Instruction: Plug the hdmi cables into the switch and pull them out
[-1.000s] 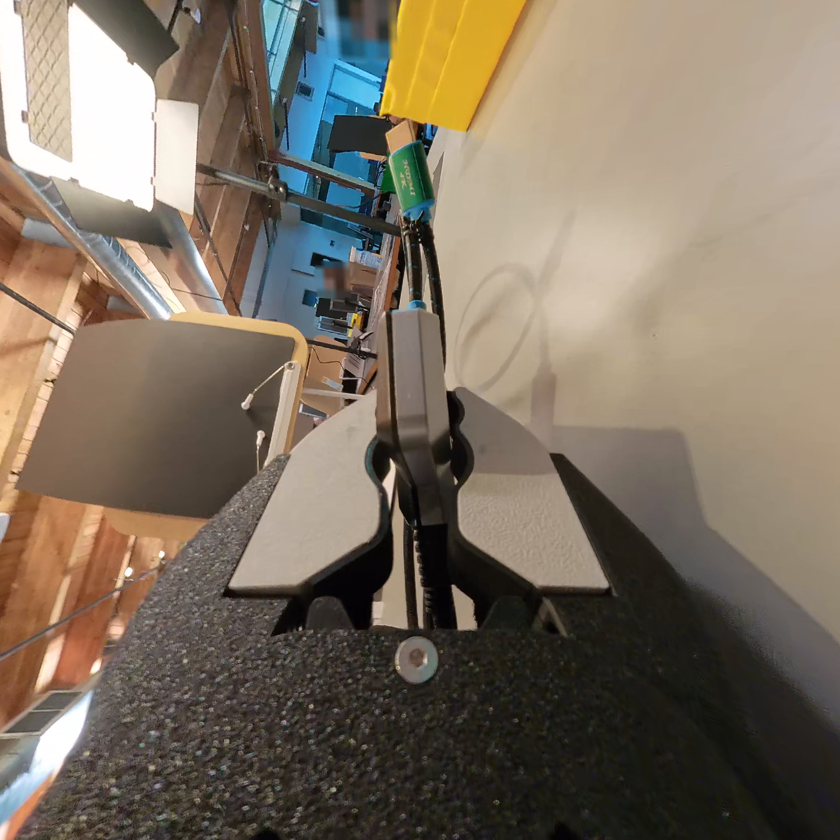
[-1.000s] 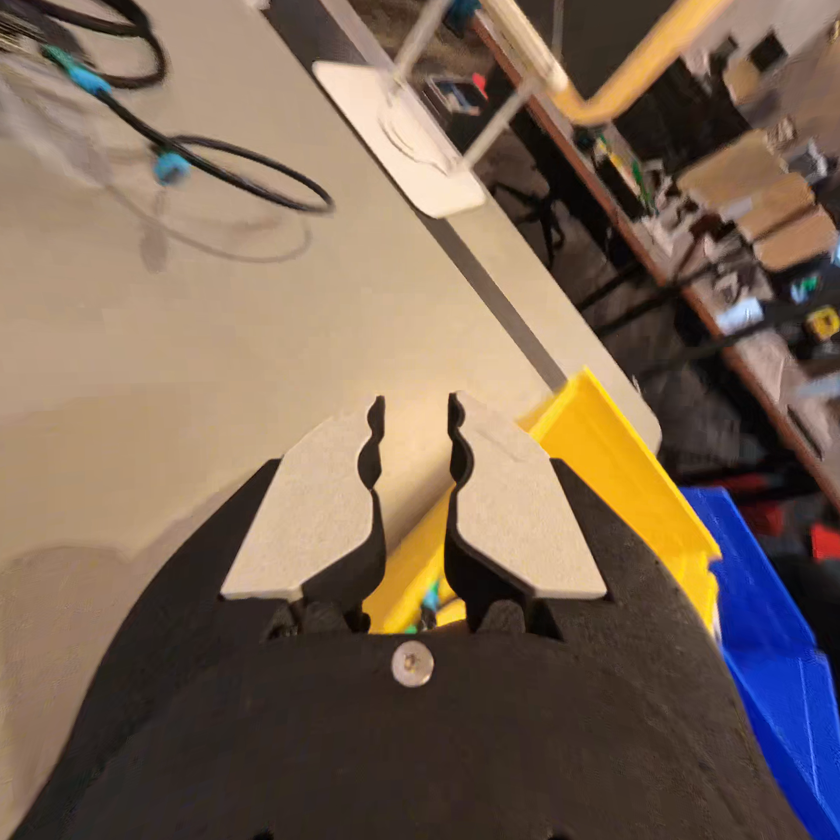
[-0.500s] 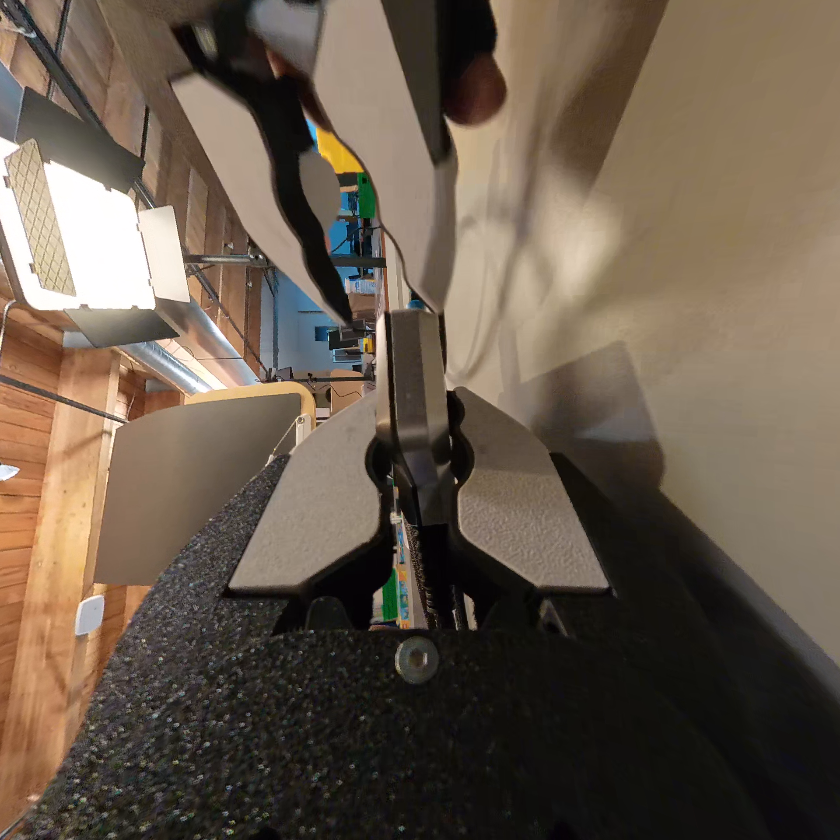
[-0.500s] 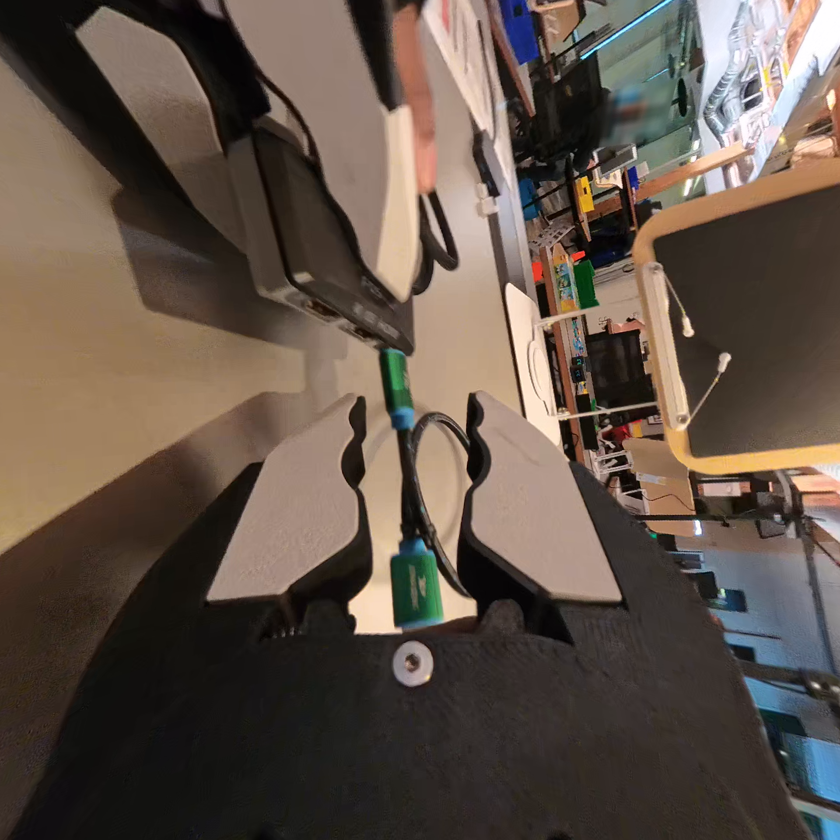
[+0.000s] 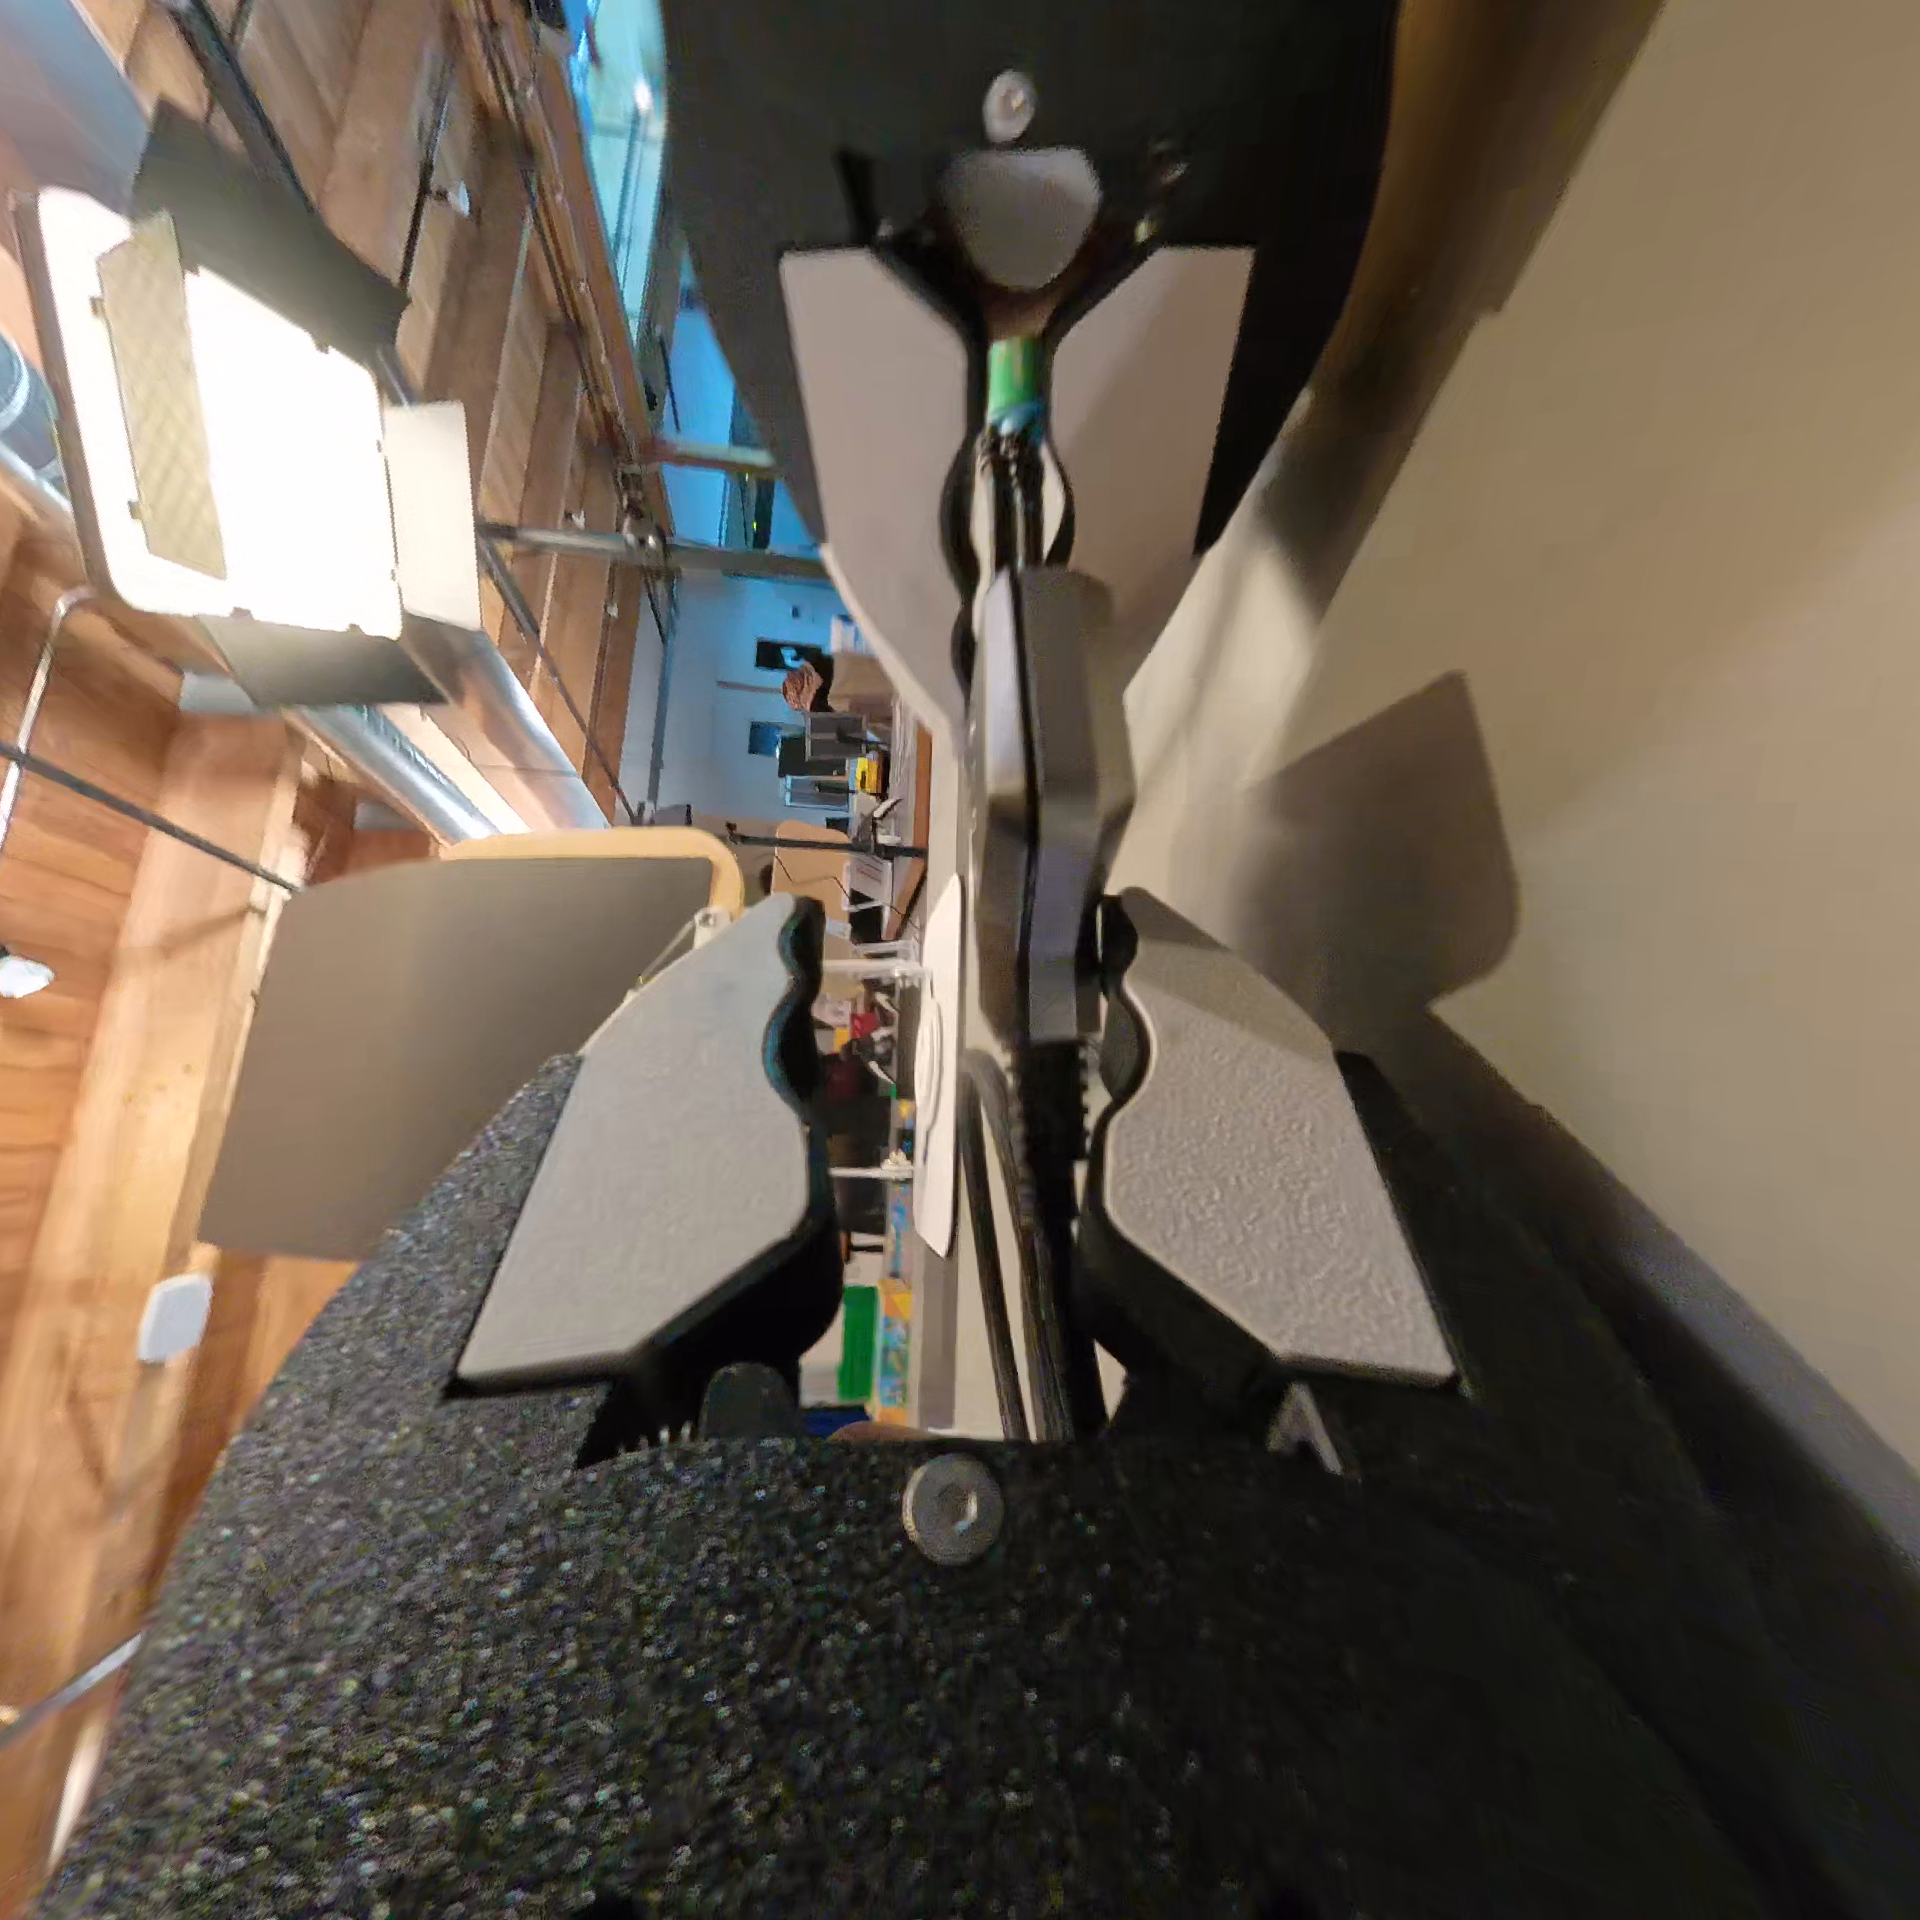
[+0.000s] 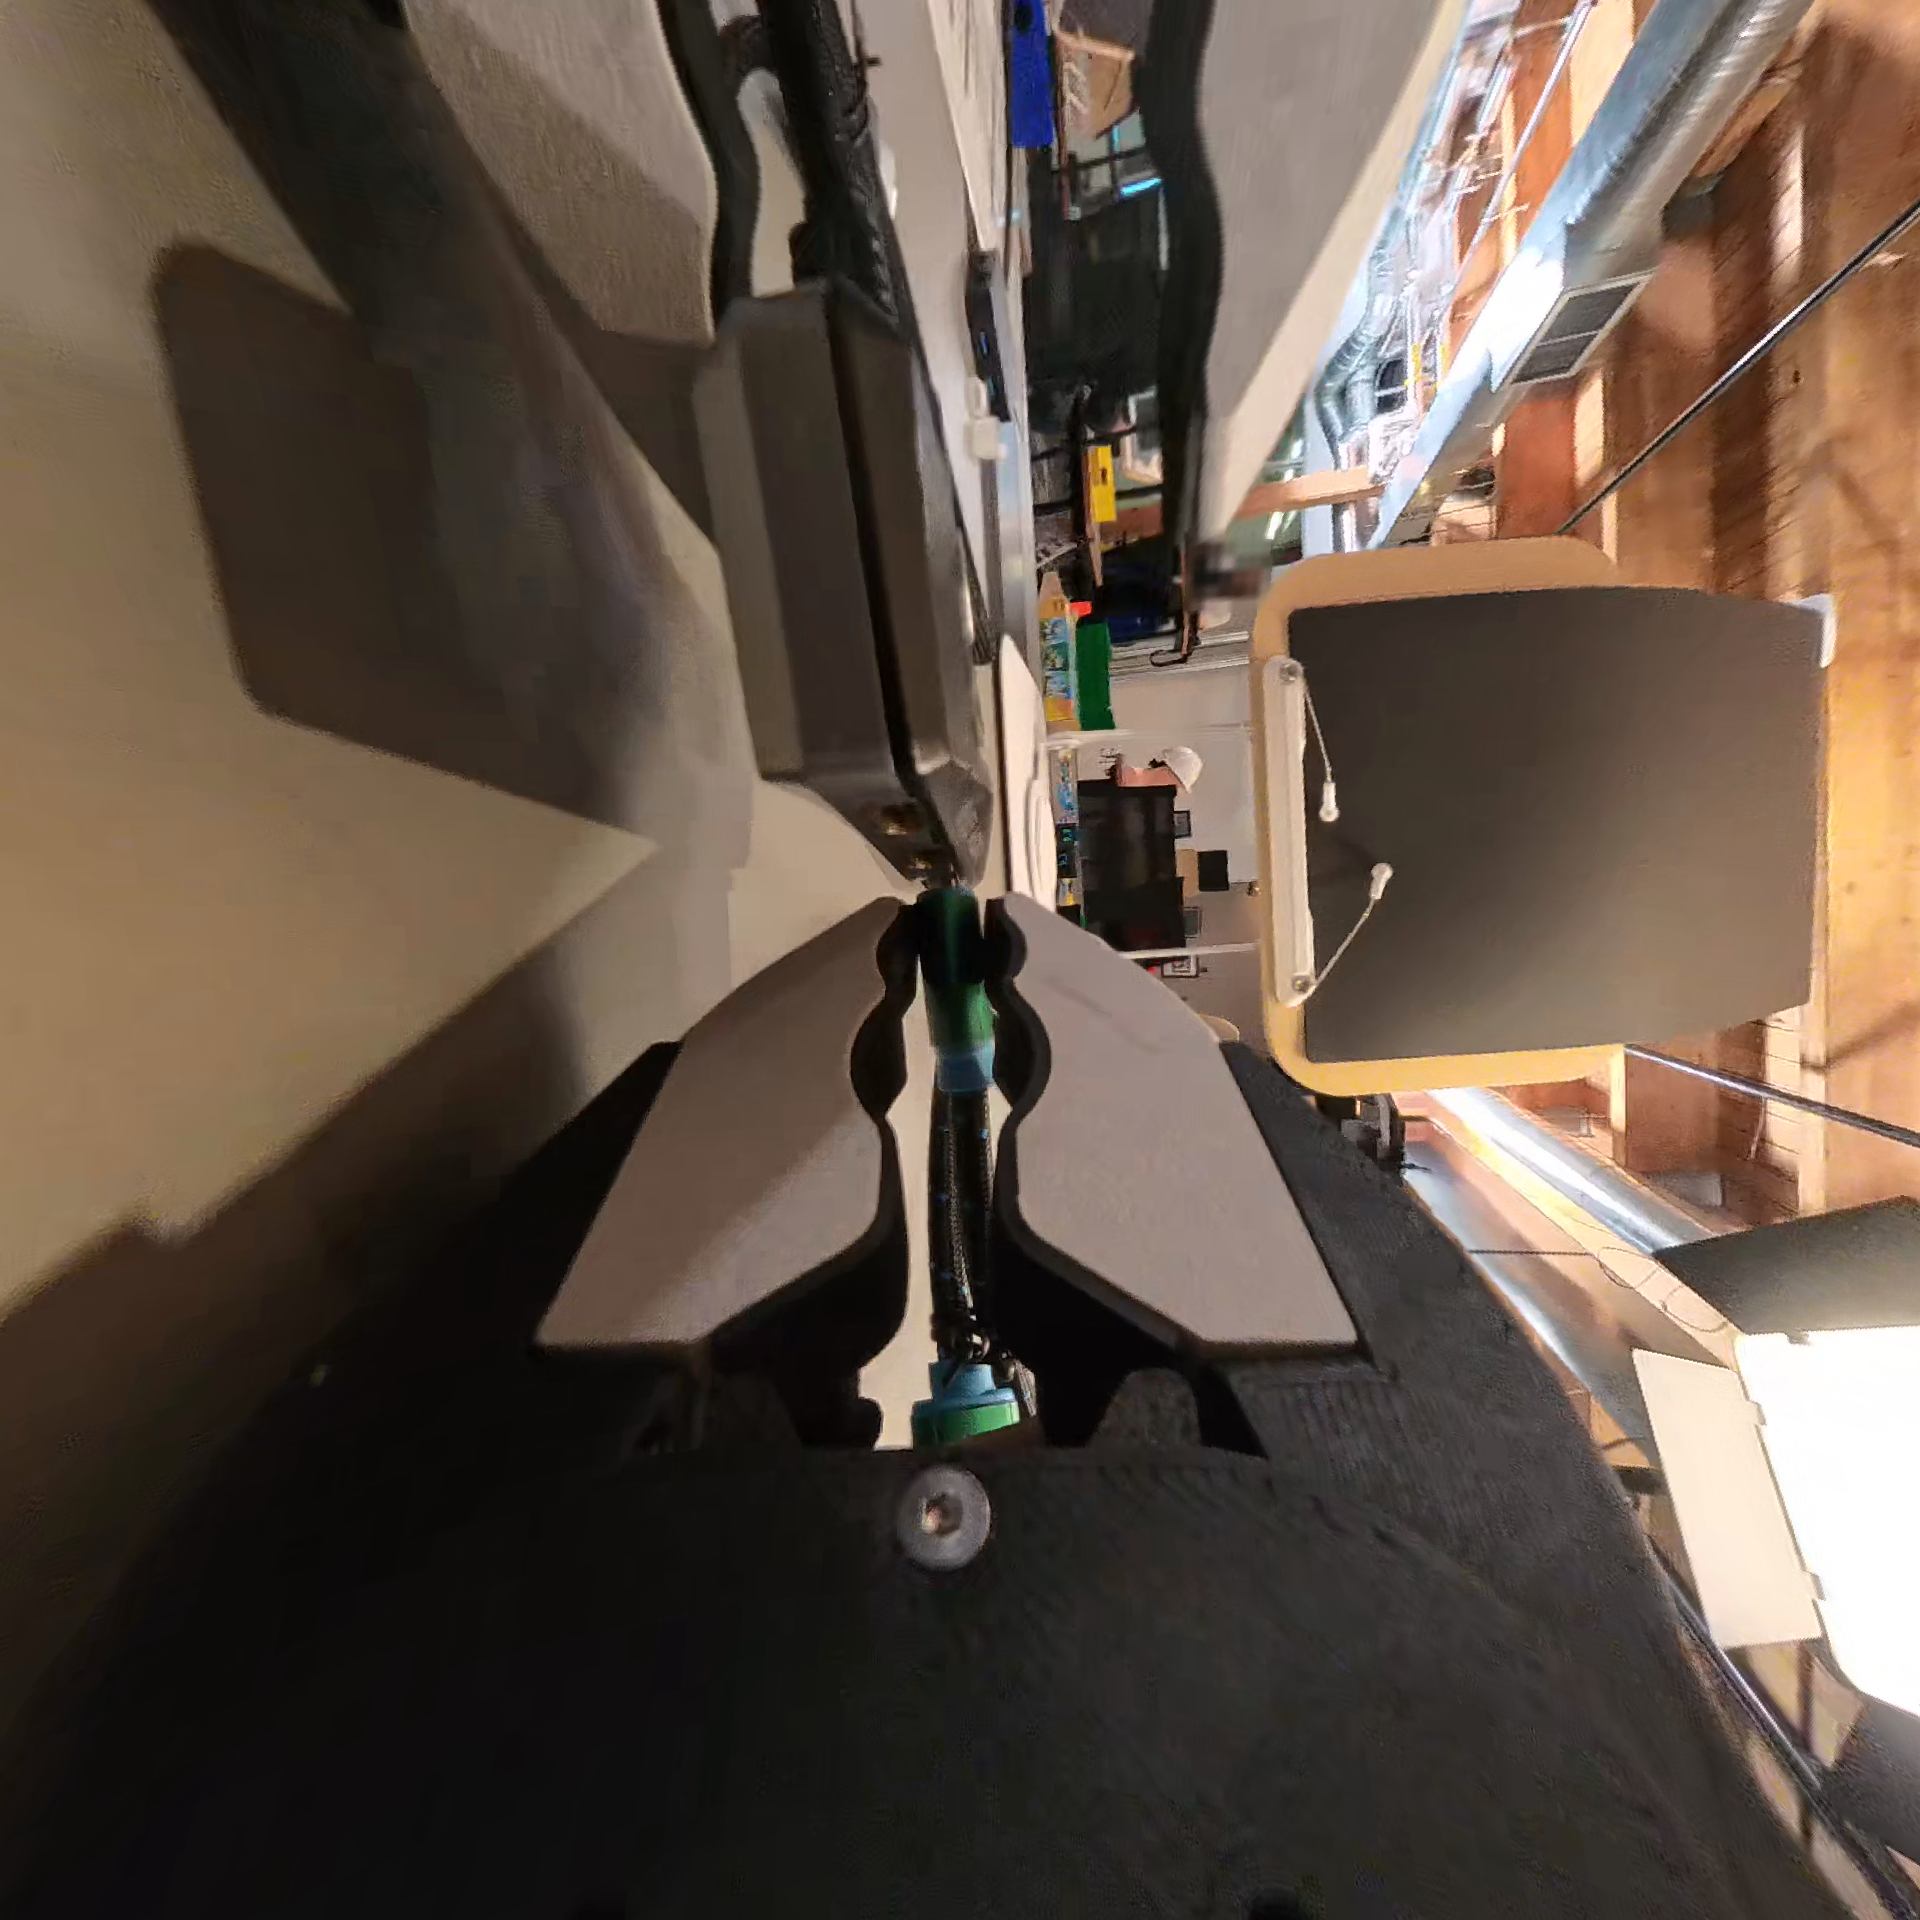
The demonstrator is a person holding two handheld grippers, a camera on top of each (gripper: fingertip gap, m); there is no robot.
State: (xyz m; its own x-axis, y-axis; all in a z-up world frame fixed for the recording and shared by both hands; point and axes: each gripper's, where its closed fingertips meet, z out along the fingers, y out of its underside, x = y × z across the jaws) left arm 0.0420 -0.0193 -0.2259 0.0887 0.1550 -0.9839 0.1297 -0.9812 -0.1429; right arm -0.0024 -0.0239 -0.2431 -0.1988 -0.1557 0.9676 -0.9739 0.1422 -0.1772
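Two tongs face each other along one line: my right gripper (image 6: 945, 935) pinches the green HDMI plug (image 6: 954, 982), its long axis aimed at the switch (image 6: 831, 582) ports just ahead; my left gripper (image 5: 951, 966) stands wide, apparently only bracketing the switch.

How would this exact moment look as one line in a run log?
left claw: open around flat black switch box | right claw: shut on green HDMI plug | plug tip at switch ports, seating unclear
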